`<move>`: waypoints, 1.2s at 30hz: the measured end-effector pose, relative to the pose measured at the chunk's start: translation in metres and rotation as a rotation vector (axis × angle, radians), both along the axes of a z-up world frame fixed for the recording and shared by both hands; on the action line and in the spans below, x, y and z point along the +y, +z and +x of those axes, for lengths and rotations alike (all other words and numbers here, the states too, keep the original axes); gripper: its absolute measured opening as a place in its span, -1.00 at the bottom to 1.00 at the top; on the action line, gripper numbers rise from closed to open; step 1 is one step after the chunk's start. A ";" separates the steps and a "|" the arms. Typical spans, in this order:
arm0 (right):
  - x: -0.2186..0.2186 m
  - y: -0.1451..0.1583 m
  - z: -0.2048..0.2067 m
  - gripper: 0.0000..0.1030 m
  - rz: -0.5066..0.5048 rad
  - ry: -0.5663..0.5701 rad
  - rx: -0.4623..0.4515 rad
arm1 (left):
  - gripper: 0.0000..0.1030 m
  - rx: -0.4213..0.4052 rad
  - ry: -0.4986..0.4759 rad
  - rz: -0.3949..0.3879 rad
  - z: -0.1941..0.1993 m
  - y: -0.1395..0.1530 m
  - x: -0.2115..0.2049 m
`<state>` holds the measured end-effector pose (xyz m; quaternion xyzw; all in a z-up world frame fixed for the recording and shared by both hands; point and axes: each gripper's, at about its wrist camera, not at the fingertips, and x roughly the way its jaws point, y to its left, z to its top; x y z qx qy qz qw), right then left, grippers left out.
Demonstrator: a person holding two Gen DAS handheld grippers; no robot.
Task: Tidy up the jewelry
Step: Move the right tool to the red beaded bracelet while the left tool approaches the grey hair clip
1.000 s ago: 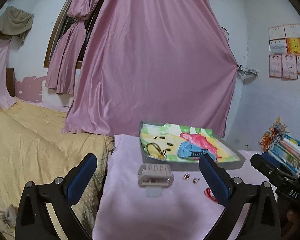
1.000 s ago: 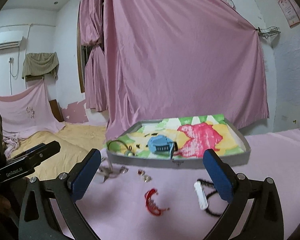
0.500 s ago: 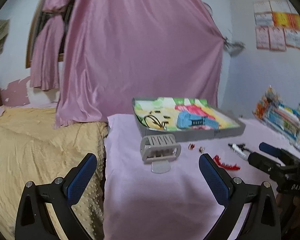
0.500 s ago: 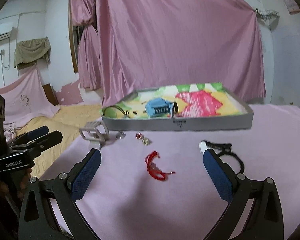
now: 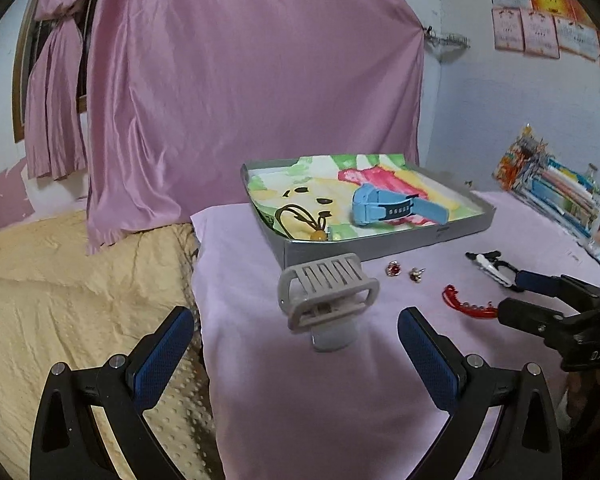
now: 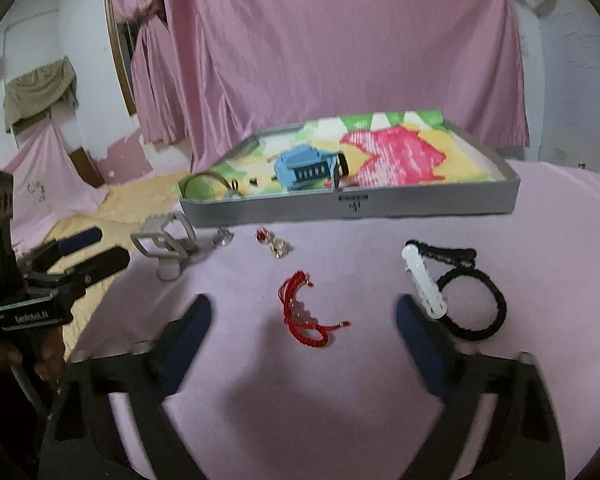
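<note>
A grey tray (image 5: 384, 245) (image 6: 420, 204) with a colourful lining holds a blue watch (image 5: 392, 205) (image 6: 308, 170) and a cord pendant (image 5: 300, 222). In front of it on the pink cloth lie a grey hair claw (image 5: 326, 292) (image 6: 164, 238), two small earrings (image 5: 404, 272) (image 6: 274, 240), a red bracelet (image 5: 466, 302) (image 6: 306, 318) and a black bracelet with a white tube (image 6: 456, 290). My left gripper (image 5: 296, 340) is open, just short of the hair claw. My right gripper (image 6: 302, 328) has its jaws closing, with the red bracelet lying between them, untouched.
A bed with a yellow cover (image 5: 68, 288) lies left of the pink-covered surface. Pink curtains (image 5: 240, 80) hang behind the tray. A stack of books and packets (image 5: 552, 184) stands at the far right.
Both grippers have come lower and closer to the cloth. The hair claw looms larger before the left one, the red bracelet now lies between the right one's jaws, which have narrowed.
</note>
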<state>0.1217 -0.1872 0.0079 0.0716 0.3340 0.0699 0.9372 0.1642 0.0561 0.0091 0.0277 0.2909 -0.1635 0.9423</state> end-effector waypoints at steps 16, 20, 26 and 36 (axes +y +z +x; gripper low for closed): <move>0.012 -0.013 0.015 -0.07 0.005 0.072 0.093 | 0.99 0.059 -0.100 0.119 0.038 -0.004 -0.014; 0.013 -0.013 0.016 -0.33 -0.001 0.078 0.096 | 0.99 0.066 -0.146 0.114 0.042 -0.005 -0.019; 0.012 -0.013 0.017 -0.44 0.015 0.089 0.100 | 0.82 0.053 -0.227 0.082 0.035 -0.002 -0.025; 0.008 -0.013 0.015 -0.45 0.056 0.098 0.103 | 0.31 0.106 -0.244 0.018 0.021 0.004 -0.029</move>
